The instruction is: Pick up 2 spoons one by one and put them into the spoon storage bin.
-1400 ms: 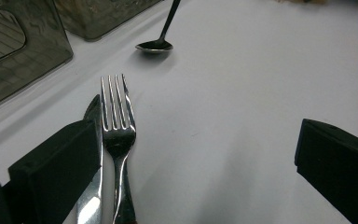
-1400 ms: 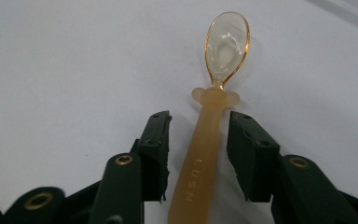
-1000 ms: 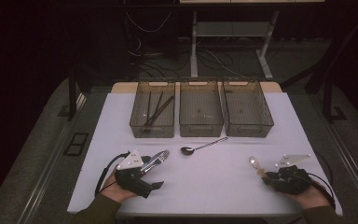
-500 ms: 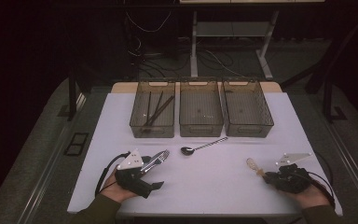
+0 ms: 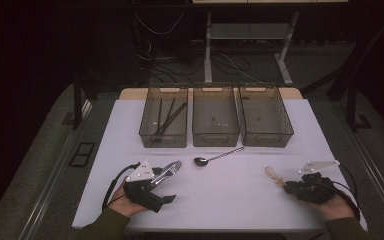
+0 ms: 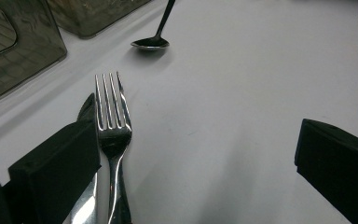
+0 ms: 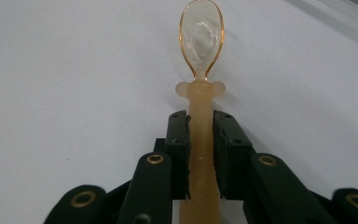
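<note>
The right gripper [image 7: 200, 140] lay low on the white table [image 5: 240, 192], its jaws having just closed onto an amber plastic spoon [image 7: 201, 84]; the left gripper [image 6: 191, 154] gaped beside a steel fork [image 6: 113, 126].

Translucent amber spoon [image 7: 200, 93], bowl-up; steel fork [image 6: 113, 130] flat

Dim room, dark grey carpet floor [image 5: 40, 165]. White table [image 5: 230, 195] lit from above. Metal desk frame [image 5: 250, 47] & loose cables [image 5: 155, 55] beyond far edge.
</note>
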`<state>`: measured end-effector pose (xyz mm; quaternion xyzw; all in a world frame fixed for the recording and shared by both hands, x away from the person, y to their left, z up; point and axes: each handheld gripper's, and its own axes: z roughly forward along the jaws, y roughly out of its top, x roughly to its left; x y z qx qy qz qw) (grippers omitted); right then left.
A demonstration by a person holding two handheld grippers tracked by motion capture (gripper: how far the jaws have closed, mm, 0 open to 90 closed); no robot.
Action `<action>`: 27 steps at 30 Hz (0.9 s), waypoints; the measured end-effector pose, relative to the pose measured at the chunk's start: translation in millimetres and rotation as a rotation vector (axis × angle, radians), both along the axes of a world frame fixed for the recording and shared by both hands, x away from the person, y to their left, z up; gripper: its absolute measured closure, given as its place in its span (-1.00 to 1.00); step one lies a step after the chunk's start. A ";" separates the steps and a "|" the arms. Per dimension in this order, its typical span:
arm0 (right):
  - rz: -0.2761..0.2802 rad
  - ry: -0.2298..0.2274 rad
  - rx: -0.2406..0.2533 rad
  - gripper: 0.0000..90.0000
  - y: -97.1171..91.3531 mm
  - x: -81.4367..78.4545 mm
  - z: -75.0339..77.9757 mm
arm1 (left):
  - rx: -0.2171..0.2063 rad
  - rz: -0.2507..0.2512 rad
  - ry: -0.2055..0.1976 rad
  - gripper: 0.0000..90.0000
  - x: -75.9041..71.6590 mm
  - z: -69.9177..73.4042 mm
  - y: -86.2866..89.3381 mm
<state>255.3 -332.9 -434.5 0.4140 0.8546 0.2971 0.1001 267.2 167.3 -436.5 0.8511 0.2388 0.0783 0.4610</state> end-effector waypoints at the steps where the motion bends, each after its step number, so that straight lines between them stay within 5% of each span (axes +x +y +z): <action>1: 0.000 0.000 0.004 0.72 -0.3 -0.1 0.4 | 0.000 0.000 0.001 -1.00 0.0 0.0 0.0; 27: 0.049 -0.055 0.146 0.71 13.5 20.8 23.1 | -0.005 -0.030 0.007 -1.00 2.1 -3.1 -2.2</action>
